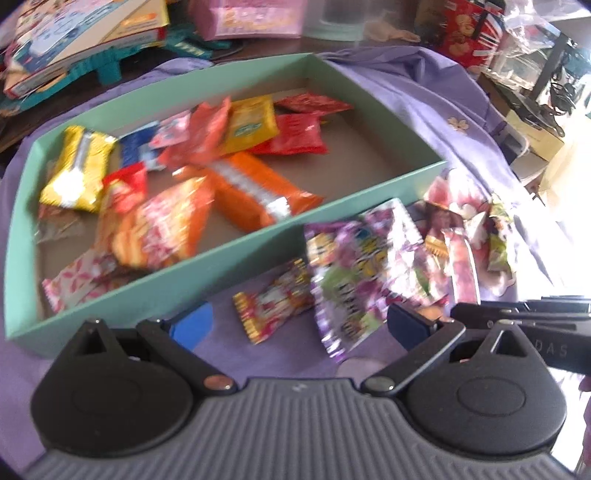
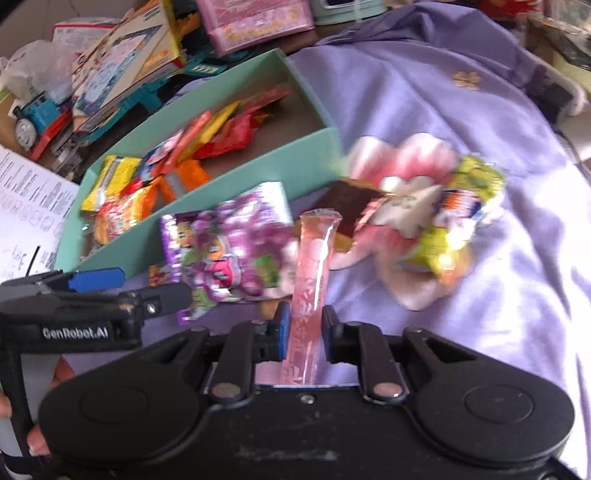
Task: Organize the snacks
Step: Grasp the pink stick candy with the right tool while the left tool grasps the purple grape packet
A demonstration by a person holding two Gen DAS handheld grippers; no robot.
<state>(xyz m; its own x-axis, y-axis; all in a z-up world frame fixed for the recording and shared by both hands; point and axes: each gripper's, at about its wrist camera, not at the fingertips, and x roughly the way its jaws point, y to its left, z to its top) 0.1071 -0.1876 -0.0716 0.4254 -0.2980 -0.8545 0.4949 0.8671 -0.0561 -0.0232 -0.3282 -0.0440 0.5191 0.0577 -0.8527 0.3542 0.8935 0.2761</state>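
Note:
A mint-green box (image 1: 229,254) on the purple cloth holds several snack packets, among them an orange one (image 1: 255,188) and a yellow one (image 1: 75,170). The box also shows in the right wrist view (image 2: 258,170). Loose packets lie in front of it: a purple one (image 1: 354,269), (image 2: 229,243), a small red-yellow one (image 1: 273,306) and a green-yellow one (image 2: 454,218). My left gripper (image 1: 299,325) is open and empty just in front of the box. My right gripper (image 2: 304,328) is shut on a long pink stick packet (image 2: 314,269).
Toy boxes (image 1: 85,40), a pink box (image 2: 255,22) and a toy train (image 2: 35,114) crowd the far side behind the box. A printed sheet (image 2: 26,206) lies at the left. The purple cloth (image 2: 480,110) stretches to the right.

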